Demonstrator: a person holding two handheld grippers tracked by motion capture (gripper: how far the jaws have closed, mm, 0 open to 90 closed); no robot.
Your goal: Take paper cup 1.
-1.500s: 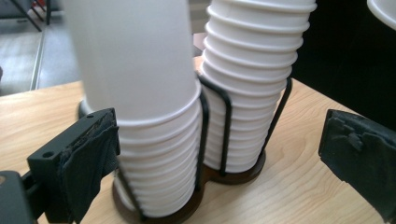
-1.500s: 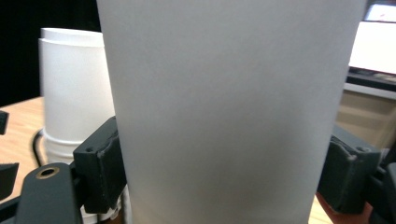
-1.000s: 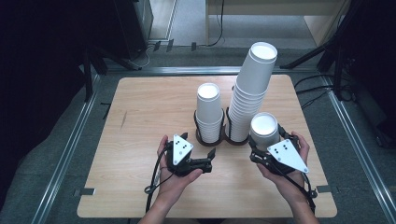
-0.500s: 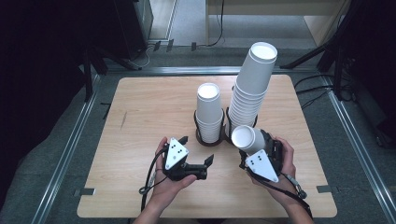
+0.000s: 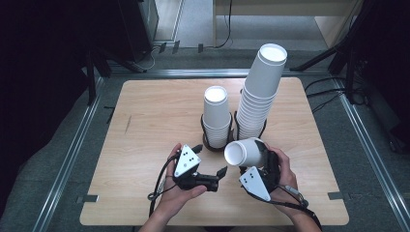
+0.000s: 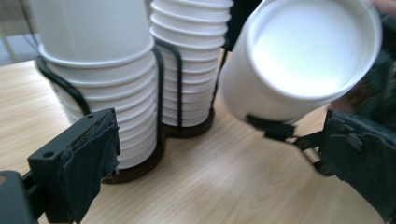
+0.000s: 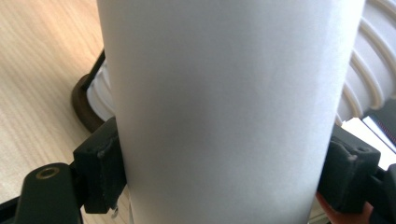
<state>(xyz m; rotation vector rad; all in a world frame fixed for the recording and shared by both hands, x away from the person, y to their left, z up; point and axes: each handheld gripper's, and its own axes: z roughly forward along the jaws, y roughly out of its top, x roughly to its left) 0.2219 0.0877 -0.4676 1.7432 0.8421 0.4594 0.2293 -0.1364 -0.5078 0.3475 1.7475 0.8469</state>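
Black left gripper, near left: jaws wide, empty. Short cup stack and tall cup stack, centre, in a wire holder, base partly hidden. Right gripper, near right: clamps a tilted white cup, its bottom end hidden.

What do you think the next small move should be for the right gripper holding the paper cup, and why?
Probably carry the paper cup a little further toward the open left gripper. The right gripper is shut on the cup's wall and tips its mouth leftward, while the left jaws stand wide with nothing between them, close beside the cup's rim.
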